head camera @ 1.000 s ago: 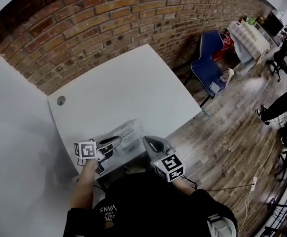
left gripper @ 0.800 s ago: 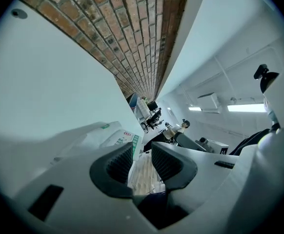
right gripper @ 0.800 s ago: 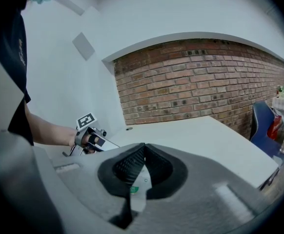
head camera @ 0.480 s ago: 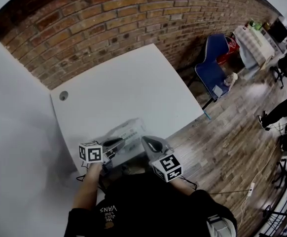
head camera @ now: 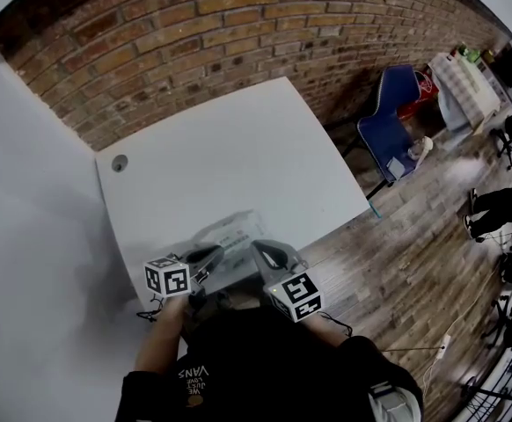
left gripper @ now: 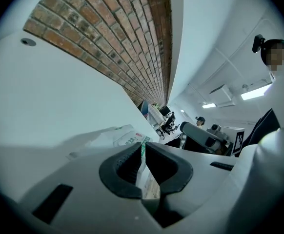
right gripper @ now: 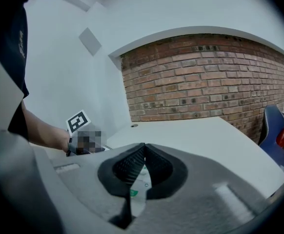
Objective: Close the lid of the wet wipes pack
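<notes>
The table (head camera: 238,148) bears the wet wipes pack (head camera: 231,234) at its 6 o'clock edge. The left gripper (head camera: 210,253), its jaws just closing, pinches the pack's wrapper at 9 o'clock, and the right gripper (head camera: 269,255) pinches it at 3 o'clock. Only the gripper views show these grips. No view shows the lid, so closing it seems still to do

I work in an open-plan office: red brick wall (head camera: 238,25), white rectangular table (head camera: 230,156), blue plastic chair (head camera: 388,112), wood-plank floor (head camera: 397,262), far dark monitor (head camera: 505,61), bright ceiling light panel (left gripper: 258,91).
</notes>
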`<state>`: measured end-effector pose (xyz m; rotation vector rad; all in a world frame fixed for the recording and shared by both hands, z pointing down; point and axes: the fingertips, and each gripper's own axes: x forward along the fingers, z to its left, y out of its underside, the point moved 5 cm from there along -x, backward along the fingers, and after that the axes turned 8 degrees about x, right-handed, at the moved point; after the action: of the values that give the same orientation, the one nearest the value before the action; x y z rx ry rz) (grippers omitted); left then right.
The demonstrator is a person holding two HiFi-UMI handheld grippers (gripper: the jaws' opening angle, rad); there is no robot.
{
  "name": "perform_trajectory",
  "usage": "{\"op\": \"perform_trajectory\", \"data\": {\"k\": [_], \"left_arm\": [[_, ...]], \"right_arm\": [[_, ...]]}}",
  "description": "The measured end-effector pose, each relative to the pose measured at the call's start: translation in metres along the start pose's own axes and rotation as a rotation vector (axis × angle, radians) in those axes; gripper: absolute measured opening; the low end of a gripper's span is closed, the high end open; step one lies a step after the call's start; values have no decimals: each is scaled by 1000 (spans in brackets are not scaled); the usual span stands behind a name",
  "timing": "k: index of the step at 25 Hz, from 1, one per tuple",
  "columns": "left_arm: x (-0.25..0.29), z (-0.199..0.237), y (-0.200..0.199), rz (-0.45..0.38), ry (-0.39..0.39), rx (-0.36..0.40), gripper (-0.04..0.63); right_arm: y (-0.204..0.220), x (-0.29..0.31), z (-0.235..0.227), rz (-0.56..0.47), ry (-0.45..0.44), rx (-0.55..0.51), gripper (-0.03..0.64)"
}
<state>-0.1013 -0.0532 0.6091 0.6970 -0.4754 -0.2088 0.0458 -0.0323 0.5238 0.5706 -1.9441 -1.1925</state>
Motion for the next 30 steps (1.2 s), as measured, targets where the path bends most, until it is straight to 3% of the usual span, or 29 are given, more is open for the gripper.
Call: {"op": "perform_trajectory", "data": {"k": [30], "left_arm": [[2,3,12,1,-91,34,9]], "right_arm": [[43,57,3,196,-79,-63,-3]]}}
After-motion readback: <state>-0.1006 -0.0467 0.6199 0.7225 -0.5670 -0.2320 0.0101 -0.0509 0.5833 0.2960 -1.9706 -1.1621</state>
